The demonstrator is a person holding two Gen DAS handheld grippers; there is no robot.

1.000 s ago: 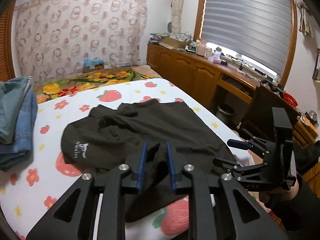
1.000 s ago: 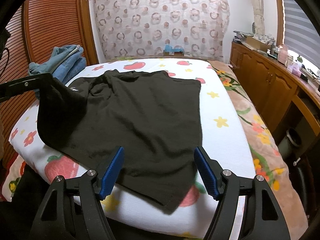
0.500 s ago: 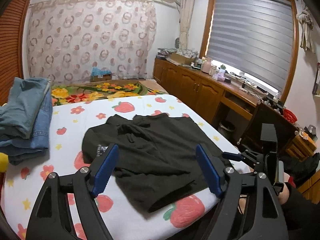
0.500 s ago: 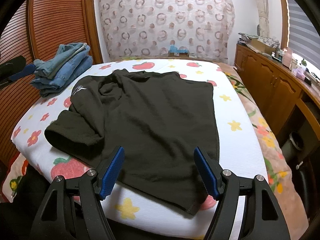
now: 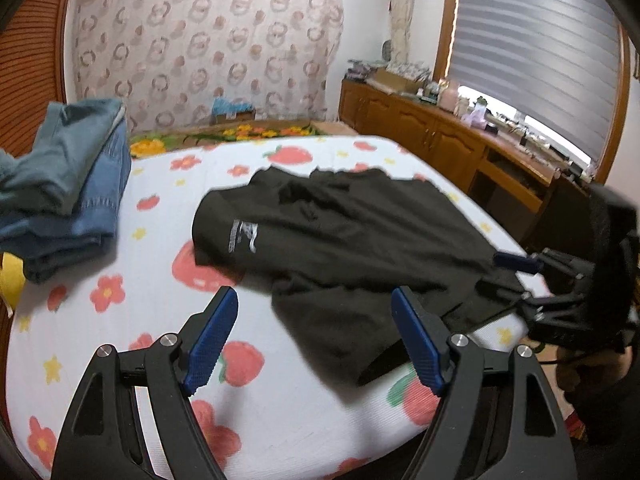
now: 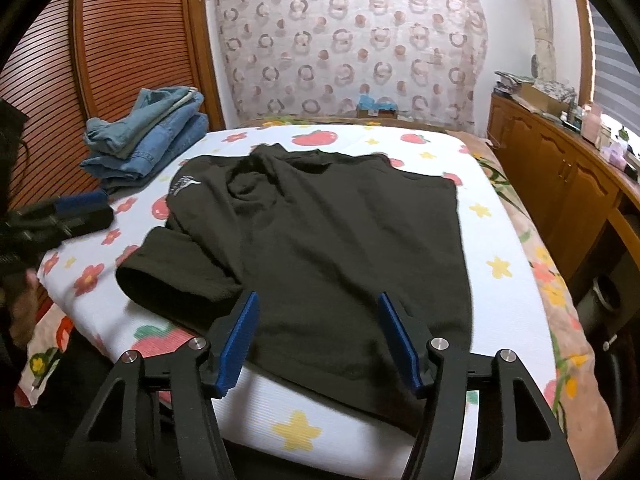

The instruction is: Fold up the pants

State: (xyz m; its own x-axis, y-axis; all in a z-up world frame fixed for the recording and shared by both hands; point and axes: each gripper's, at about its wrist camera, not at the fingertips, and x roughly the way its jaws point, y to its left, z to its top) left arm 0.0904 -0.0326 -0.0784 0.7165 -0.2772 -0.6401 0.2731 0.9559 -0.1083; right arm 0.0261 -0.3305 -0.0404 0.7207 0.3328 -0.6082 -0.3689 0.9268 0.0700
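Black pants (image 6: 320, 248) lie spread mid-frame on the bed (image 6: 496, 240), one flap doubled over; left gripper (image 5: 314, 338) and right gripper (image 6: 318, 340) both hover spread, empty, likely choosing a hem.

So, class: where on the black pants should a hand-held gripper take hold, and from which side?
Grip the black pants at the near hem overhanging the bed edge, coming in low from the near side: it lies flat, between the right hand-held gripper fingers.
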